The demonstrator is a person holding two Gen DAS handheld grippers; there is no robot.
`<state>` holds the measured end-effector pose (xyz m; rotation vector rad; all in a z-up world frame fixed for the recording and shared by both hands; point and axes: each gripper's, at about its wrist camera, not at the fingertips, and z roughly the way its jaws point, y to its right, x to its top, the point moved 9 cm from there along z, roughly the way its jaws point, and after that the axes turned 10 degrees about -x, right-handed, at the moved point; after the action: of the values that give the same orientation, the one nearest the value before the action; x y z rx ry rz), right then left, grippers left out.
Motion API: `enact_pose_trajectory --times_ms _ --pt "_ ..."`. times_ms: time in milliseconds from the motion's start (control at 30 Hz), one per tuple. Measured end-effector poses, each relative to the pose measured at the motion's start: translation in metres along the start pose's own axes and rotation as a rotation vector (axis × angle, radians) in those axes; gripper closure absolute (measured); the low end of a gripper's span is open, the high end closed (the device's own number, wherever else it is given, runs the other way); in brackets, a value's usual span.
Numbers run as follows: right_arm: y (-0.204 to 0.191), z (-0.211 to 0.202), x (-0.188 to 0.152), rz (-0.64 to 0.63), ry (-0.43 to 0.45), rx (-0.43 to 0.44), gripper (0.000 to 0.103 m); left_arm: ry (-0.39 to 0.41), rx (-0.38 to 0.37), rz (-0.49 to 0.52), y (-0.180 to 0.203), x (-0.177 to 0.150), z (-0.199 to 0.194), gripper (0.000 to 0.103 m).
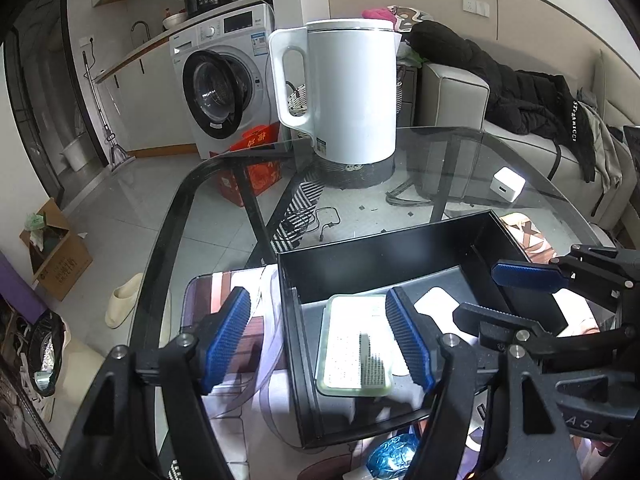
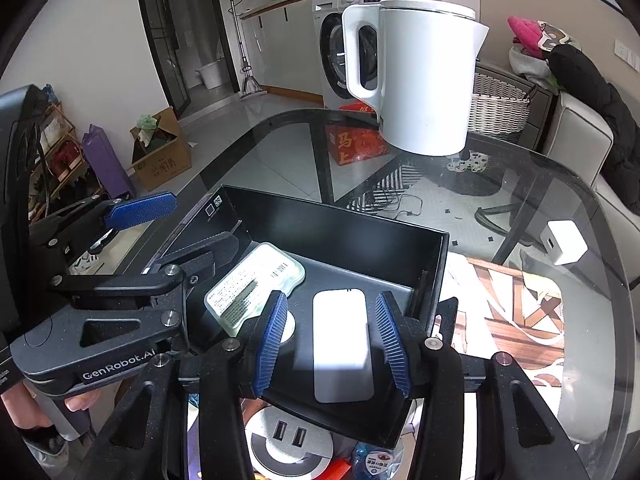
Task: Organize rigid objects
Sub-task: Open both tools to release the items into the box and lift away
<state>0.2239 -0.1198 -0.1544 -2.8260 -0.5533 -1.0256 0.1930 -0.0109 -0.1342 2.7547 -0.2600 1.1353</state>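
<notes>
A pale green flat case with printed text on its top lies flat on the floor of a black open box, toward the box's left side, and a white rounded slab lies flat beside it on the right. The left hand-held gripper stands wide open, one blue pad outside the box's left wall and the other at the case's right edge, gripping nothing. The right hand-held gripper is partly open with the white slab between its pads, which stand clear of its sides. The box sits on a glass table, with a white kettle farther back and a small white cube charger off to the right.
</notes>
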Motion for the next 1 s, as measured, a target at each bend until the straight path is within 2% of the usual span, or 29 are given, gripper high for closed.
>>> enact_pose_trajectory --times_ms 567,867,1000 --pt "0.001 -0.01 0.0 0.007 0.015 -0.011 0.05 0.012 -0.004 -0.011 0.001 0.001 -0.008 0.032" --pt "0.008 -0.027 0.007 0.031 0.081 -0.025 0.05 0.088 -0.023 -0.031 -0.003 0.009 -0.026 0.032" --pt "0.011 -0.042 0.014 0.053 0.141 -0.03 0.05 0.161 -0.038 -0.033 -0.003 0.018 -0.041 0.031"
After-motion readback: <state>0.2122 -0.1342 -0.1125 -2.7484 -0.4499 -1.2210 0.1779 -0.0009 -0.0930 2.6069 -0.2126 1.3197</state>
